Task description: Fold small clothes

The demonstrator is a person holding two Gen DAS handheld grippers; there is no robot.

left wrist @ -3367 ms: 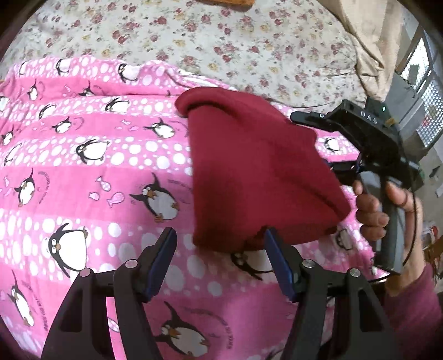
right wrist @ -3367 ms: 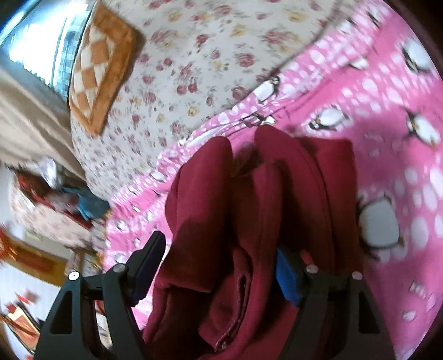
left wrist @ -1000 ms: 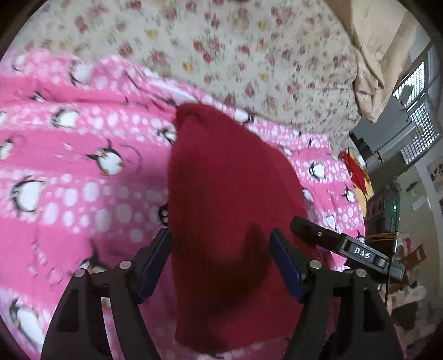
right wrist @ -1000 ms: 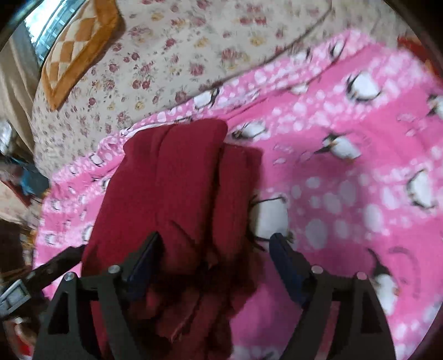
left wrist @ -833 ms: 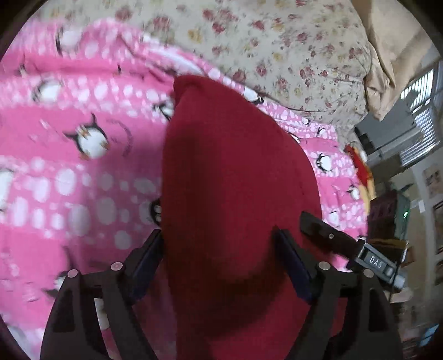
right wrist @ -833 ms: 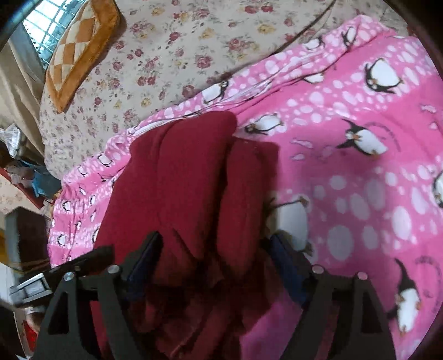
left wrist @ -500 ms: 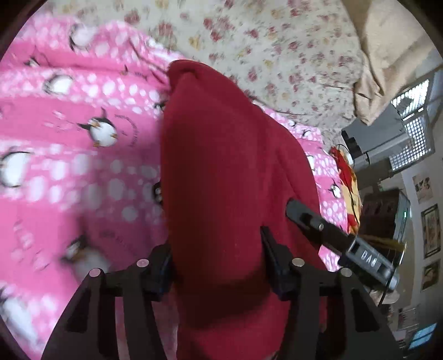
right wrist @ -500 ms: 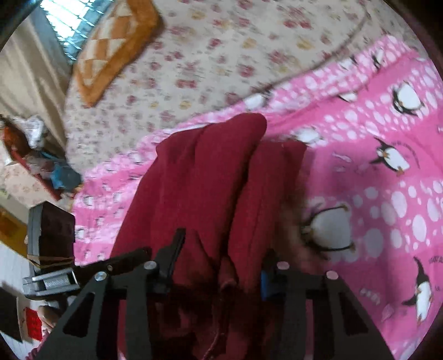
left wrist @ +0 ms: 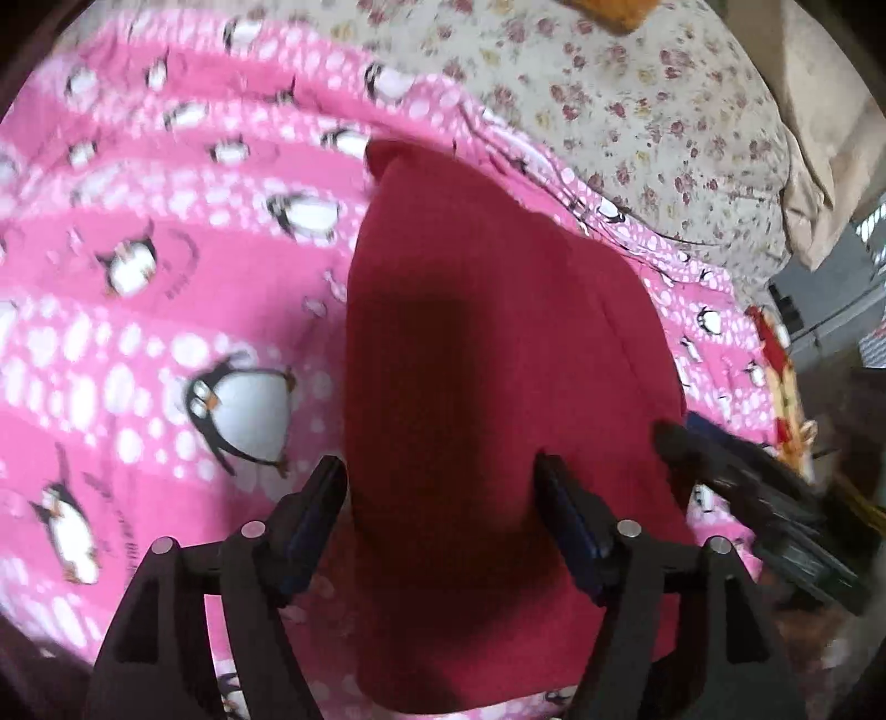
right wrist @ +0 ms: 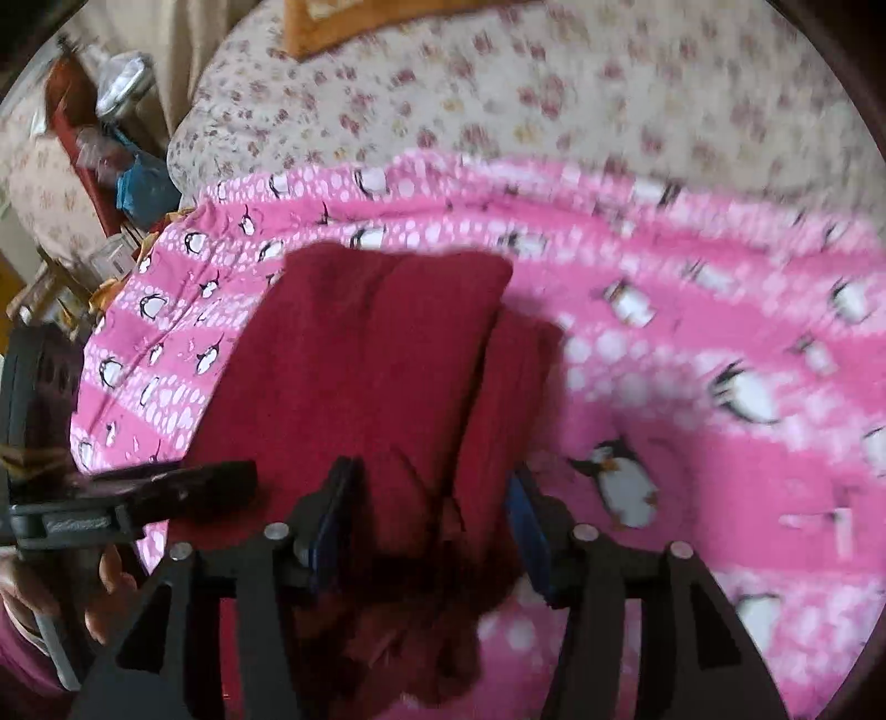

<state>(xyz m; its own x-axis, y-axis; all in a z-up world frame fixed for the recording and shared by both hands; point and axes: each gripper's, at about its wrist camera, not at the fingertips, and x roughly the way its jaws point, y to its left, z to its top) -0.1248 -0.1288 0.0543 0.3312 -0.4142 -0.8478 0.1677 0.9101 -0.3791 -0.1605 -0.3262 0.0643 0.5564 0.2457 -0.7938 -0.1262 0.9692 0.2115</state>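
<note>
Garment (left wrist: 487, 399), dark red, on penguin blanket (left wrist: 138, 332); left gripper (left wrist: 440, 487) and right gripper (right wrist: 429, 487) each clamp its near edge.

A pink fleece blanket (left wrist: 166, 310) printed with penguins and white dots covers the near part of a bed, over a cream floral bedspread (right wrist: 554, 94) scattered with small red and yellow blossoms. An orange cushion (right wrist: 354, 22) lies at the far edge. Beige curtain fabric (left wrist: 819, 138) hangs at right beside a bright window (left wrist: 872, 232); cluttered furniture (right wrist: 94, 138) stands beyond the bed's left side.
</note>
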